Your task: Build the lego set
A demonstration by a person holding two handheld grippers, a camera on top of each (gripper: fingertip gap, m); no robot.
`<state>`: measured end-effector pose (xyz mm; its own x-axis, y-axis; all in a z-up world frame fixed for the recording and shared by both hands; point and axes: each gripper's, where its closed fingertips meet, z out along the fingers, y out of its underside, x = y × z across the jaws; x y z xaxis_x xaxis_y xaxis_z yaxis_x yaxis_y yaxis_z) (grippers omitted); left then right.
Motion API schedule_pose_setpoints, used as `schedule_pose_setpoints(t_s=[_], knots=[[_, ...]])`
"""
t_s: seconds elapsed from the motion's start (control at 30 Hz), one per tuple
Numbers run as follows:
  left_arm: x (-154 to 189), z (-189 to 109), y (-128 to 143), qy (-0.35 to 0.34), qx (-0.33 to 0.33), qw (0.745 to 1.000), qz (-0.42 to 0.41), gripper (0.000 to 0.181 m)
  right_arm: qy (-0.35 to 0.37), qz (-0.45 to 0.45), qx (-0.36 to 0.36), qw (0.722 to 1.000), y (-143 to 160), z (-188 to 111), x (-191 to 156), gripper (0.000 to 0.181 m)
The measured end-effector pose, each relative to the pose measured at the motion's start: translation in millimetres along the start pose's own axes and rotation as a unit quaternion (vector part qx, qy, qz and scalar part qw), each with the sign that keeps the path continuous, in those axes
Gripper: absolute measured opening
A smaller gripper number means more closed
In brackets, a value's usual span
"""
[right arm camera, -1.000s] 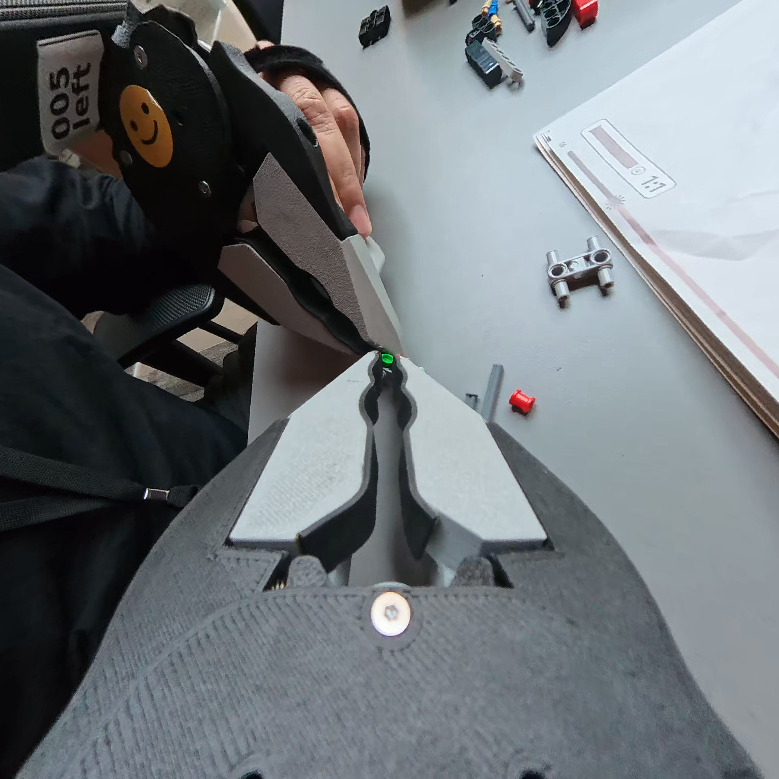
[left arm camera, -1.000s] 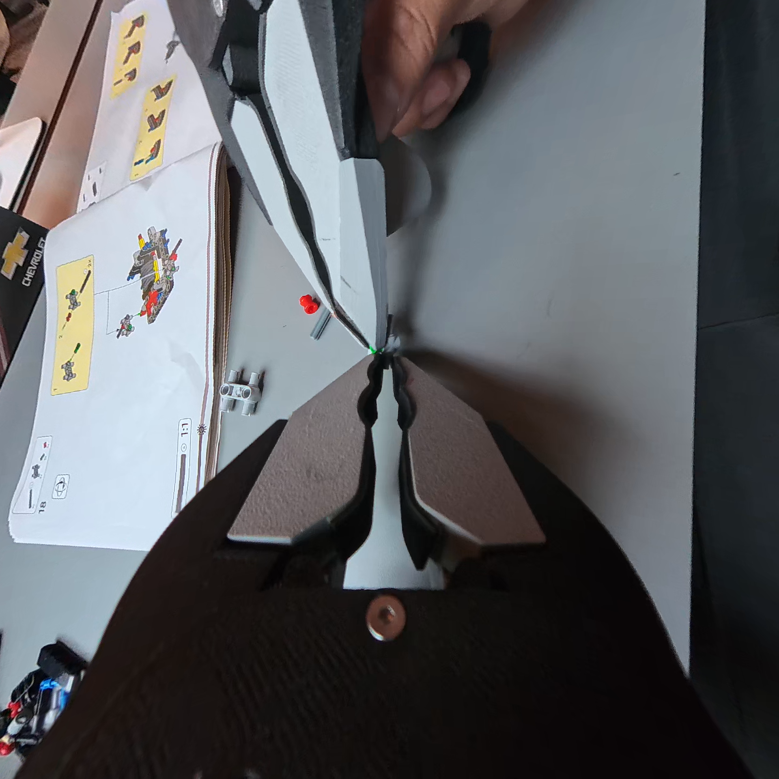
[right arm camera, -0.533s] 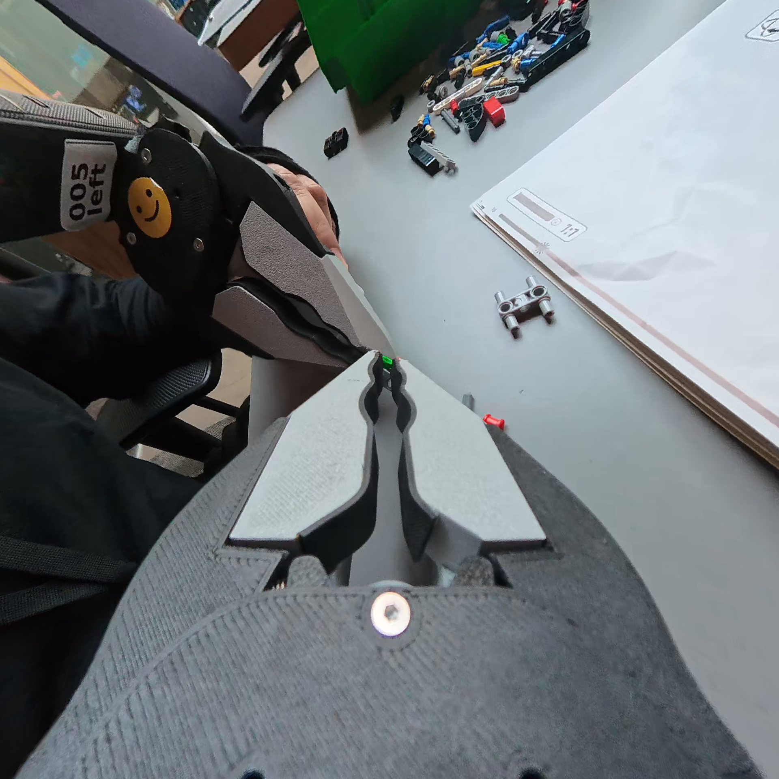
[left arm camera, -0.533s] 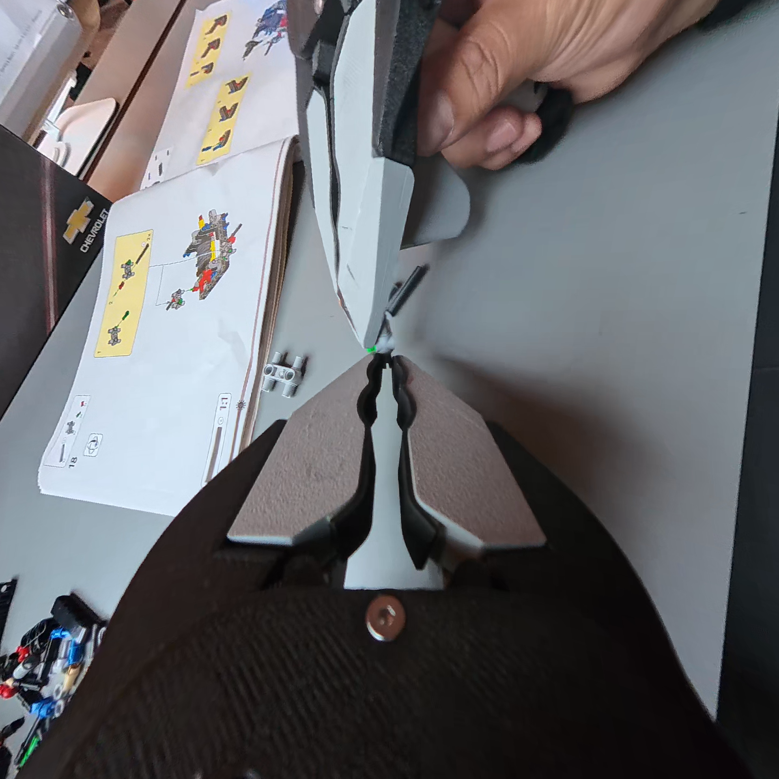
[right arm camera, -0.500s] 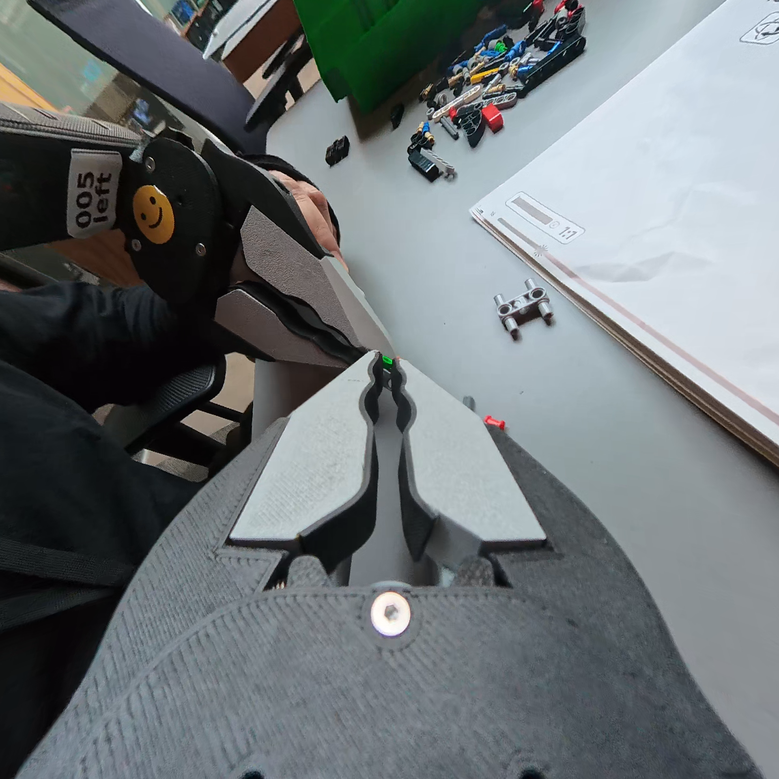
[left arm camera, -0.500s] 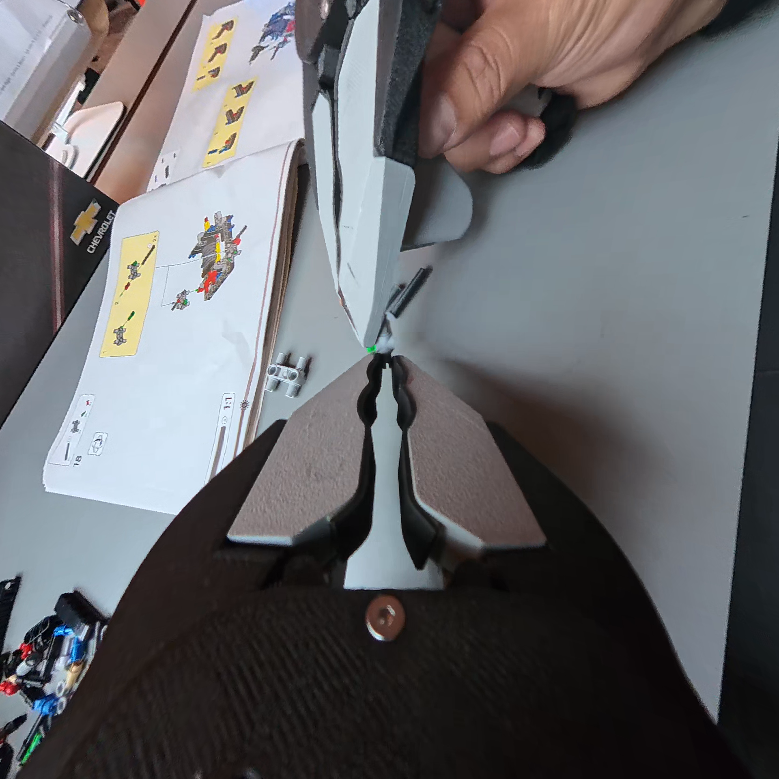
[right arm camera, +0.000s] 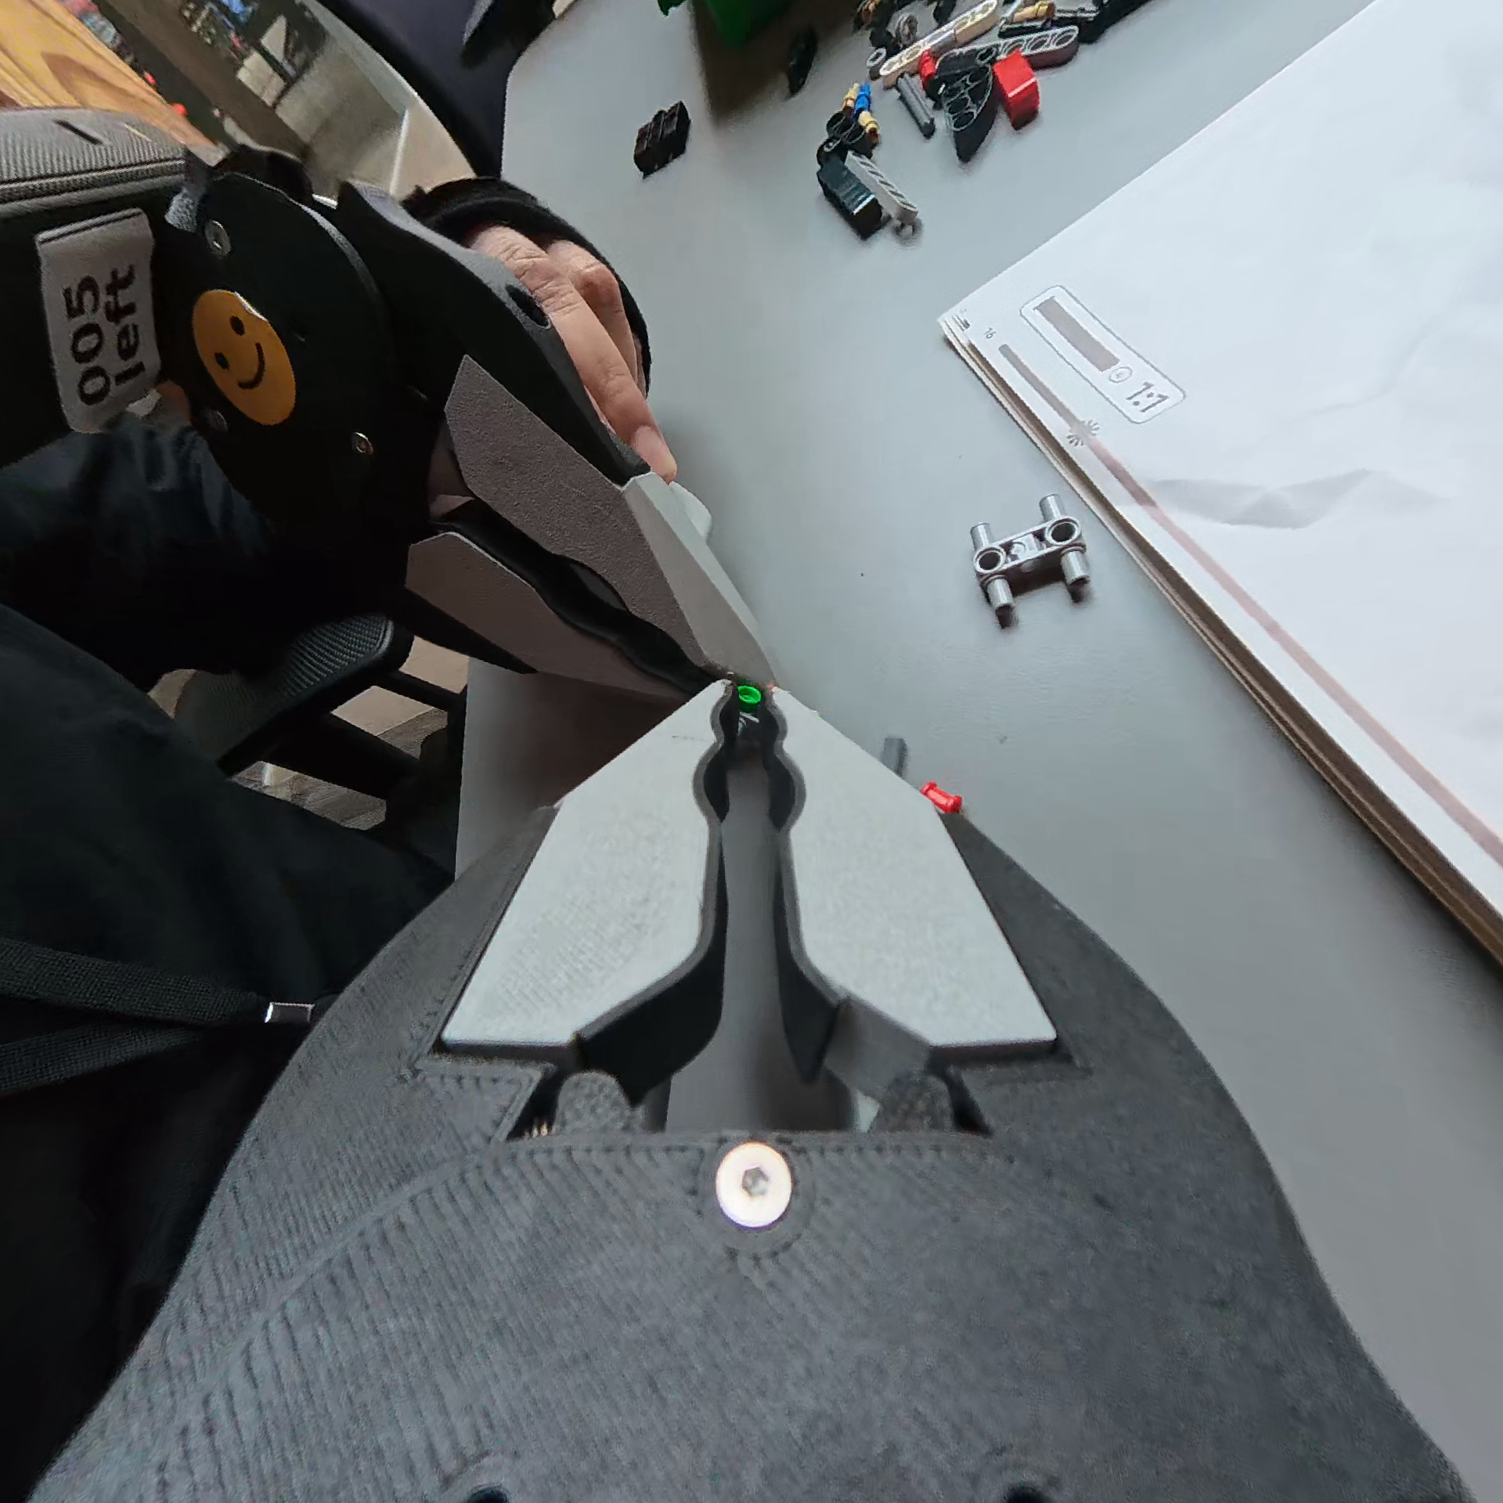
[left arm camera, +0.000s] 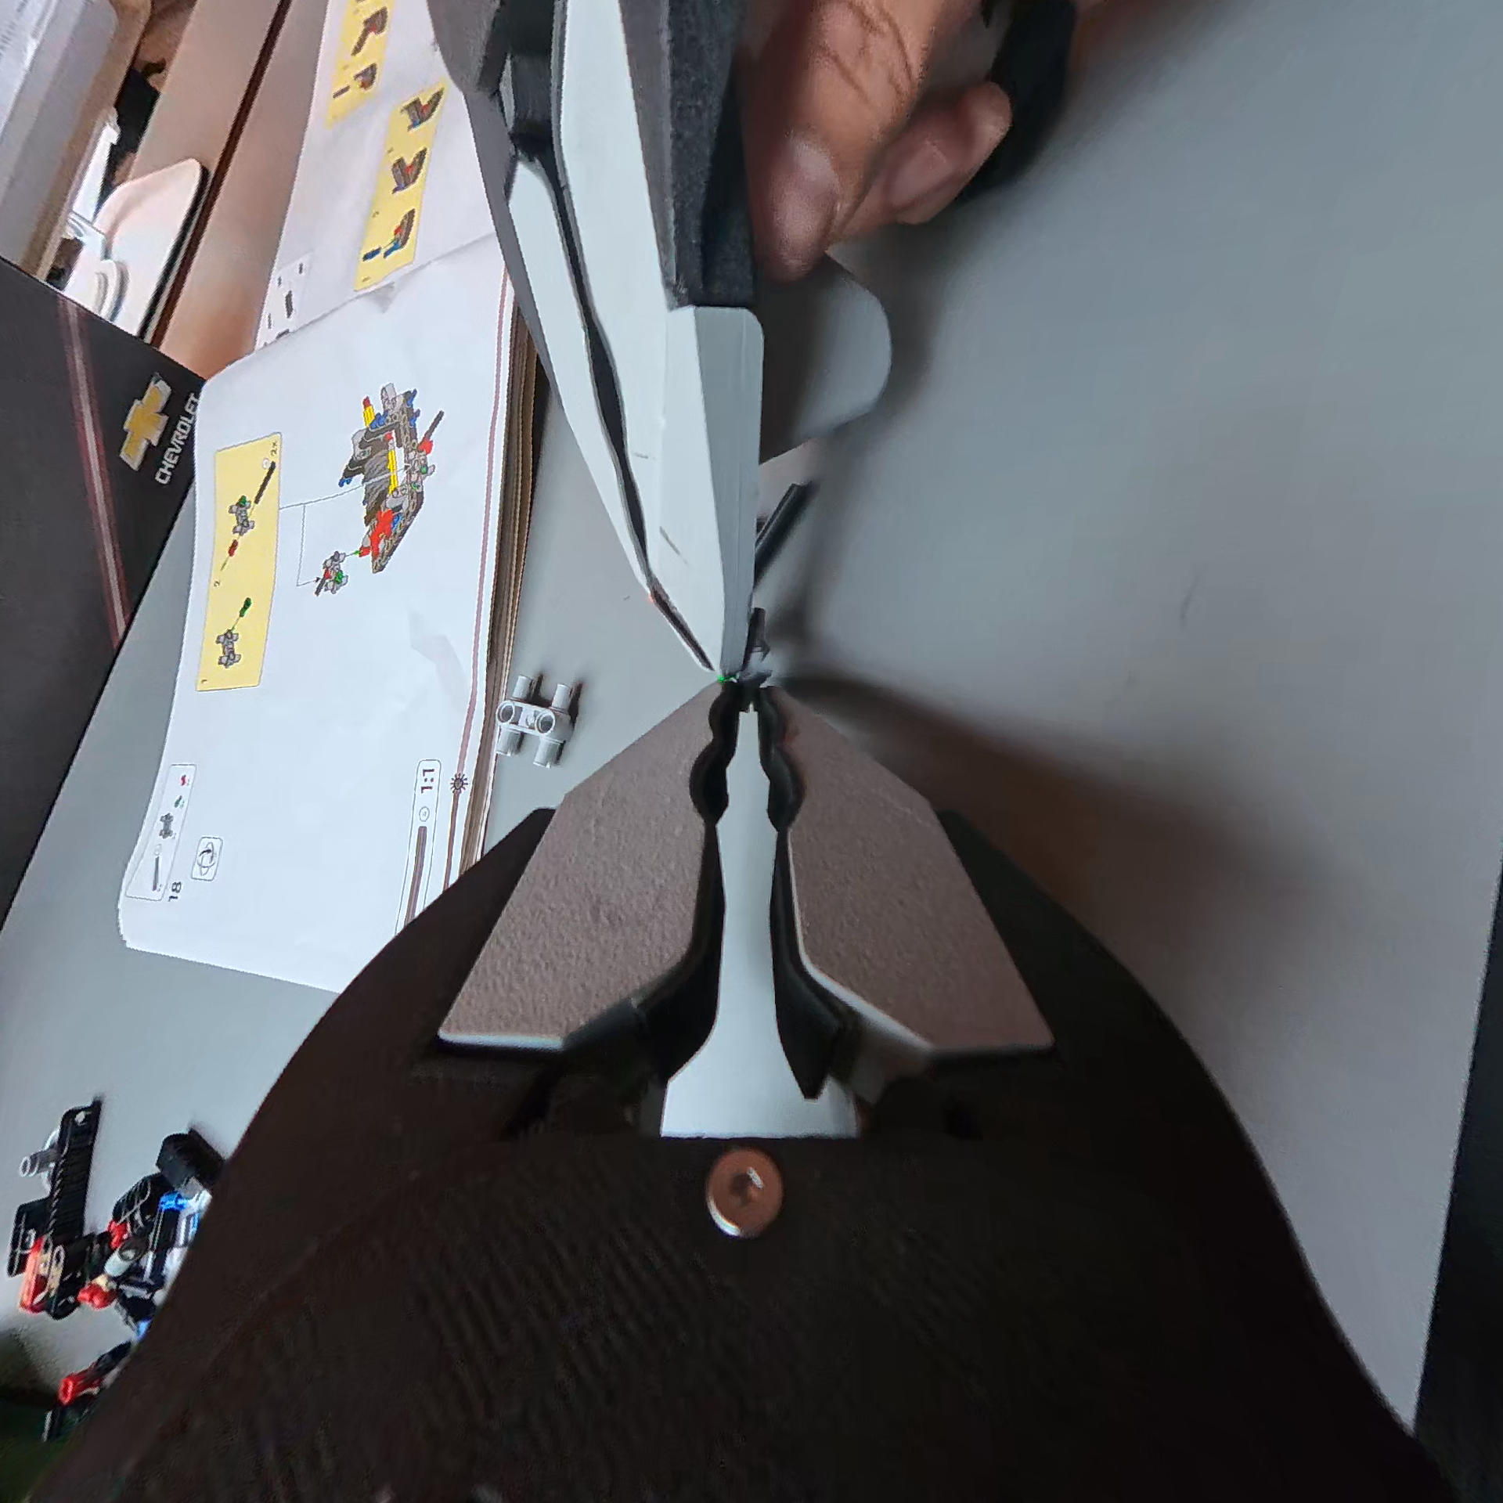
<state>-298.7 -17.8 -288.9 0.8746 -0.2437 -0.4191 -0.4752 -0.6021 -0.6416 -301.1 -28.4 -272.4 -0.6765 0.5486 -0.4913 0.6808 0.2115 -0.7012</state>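
Left wrist view: the left gripper has its grey wedge fingers pinched nearly together at the tips, clamped on a tiny lego piece, dark with a fleck of green, held just above the grey tabletop. The right gripper comes in from above, tip to tip, its fingers also squeezed together on that same piece; a hand grips its handle. Off to the left, an open instruction booklet lies flat, matte white paper with yellow panels, and a small light-grey connector with round holes sits right at its edge. Loose pieces, black, red and blue, are heaped at lower left.

Right wrist view: a glossy green pin shows right where both tips meet. Textured grey fingers, black foam lining. A little red peg lies on the tabletop beside the right finger, the connector beyond it.
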Motion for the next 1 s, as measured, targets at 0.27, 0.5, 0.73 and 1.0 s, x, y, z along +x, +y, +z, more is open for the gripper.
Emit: schedule_pose_setpoints(t_s=[0.27,0.5,0.73,1.0], knots=[[-11,-5,-7,-0.014,0.027,0.999,-0.045,0.003,0.018,0.022,0.069,0.997,-17,-7,4,0.001],[-11,1,-4,-0.039,0.002,0.999,-0.010,0.003,-0.008,0.070,0.153,0.986,-38,-21,13,0.000],[-7,-1,-6,-0.010,0.022,0.999,-0.027,0.003,0.000,0.032,0.134,0.990,-35,-24,6,0.000],[-6,3,-1,-0.006,0.005,1.000,-0.025,0.003,0.026,0.006,0.115,0.993,-28,-24,10,0.000]])
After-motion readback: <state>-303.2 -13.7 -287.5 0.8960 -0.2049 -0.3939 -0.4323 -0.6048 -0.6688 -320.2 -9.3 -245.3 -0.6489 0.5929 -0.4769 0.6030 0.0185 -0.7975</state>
